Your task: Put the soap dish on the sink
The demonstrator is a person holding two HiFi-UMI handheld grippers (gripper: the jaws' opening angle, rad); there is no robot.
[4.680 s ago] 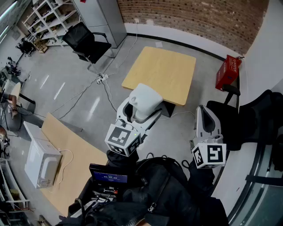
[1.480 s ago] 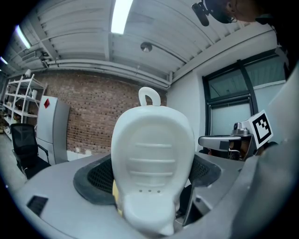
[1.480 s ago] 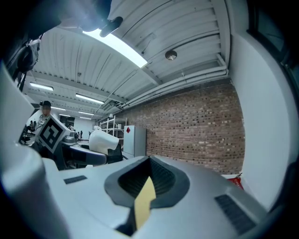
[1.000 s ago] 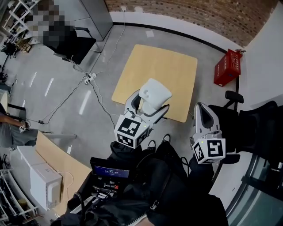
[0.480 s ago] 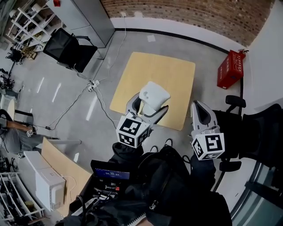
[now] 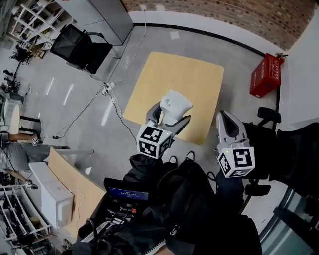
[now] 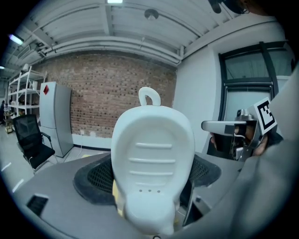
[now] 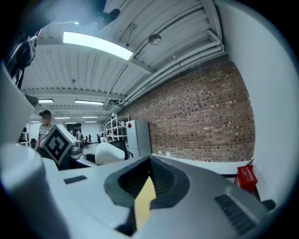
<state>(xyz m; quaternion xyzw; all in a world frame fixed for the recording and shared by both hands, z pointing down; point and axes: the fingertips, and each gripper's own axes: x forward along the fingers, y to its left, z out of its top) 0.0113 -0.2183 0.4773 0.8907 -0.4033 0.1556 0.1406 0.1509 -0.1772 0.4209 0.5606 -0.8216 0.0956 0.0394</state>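
Note:
The soap dish [image 6: 175, 104] is white and oval, with raised ribs and a small loop at its far end. My left gripper [image 6: 169, 118] is shut on it and holds it up in the air over the near edge of a wooden table [image 6: 164, 79]. In the left gripper view the soap dish [image 7: 153, 158] fills the middle and hides the fingertips. My right gripper [image 6: 227, 127] hangs to the right, shut with nothing in it; in the right gripper view its black pads [image 8: 159, 179] meet. No sink shows in any view.
A red crate [image 6: 265, 74] stands by the white wall at the right. A black chair [image 6: 79, 44] and a grey cabinet [image 6: 102, 15] are at the back left. Cables and a power strip [image 6: 107, 88] lie on the floor. A white box [image 6: 52, 201] sits on a bench lower left.
The left gripper keeps its hold on the soap dish. Both grippers have come closer over the wooden table since the earliest frame; the view shifted a little in the last second.

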